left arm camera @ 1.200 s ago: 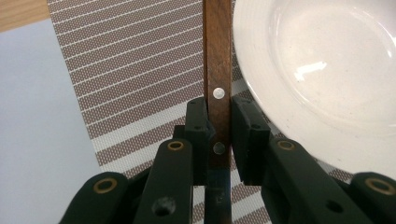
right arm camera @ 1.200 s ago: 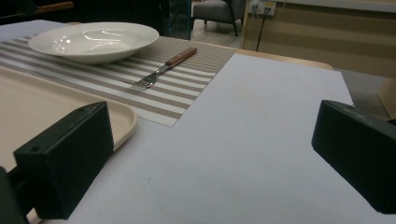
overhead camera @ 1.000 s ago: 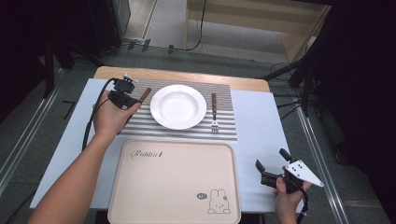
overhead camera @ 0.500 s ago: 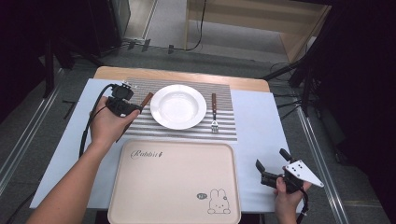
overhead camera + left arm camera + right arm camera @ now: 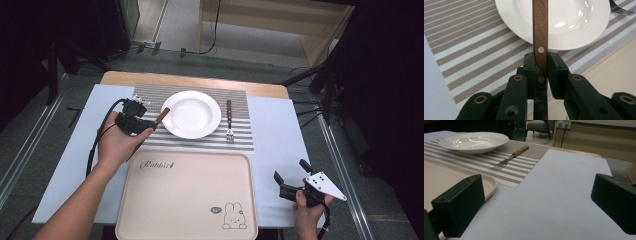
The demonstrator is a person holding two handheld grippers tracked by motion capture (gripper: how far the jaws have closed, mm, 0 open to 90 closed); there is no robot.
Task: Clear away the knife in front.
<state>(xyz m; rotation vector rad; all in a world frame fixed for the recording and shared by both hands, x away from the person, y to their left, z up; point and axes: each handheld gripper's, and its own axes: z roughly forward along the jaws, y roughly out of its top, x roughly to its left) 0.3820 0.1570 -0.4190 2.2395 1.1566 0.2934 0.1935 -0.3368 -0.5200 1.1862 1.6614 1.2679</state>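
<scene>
Wooden knife handle [image 5: 540, 37] is clamped in the left hand-held gripper [image 5: 541, 63].

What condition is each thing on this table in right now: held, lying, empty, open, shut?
Left gripper: shut on the wooden-handled utensil.
Wooden-handled utensil: clamped, lifted over the plate's rim.
Right gripper: open, holding nothing.
Plate: empty, on the striped mat.
Fork: lying flat beside the plate.
Tray: empty.

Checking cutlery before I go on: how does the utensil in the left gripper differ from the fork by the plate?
The utensil is clamped in the left gripper, lifted, with its handle over the plate rim; its head is hidden. The fork lies flat and free on the striped mat, tines showing. Both have brown wooden handles.
</scene>
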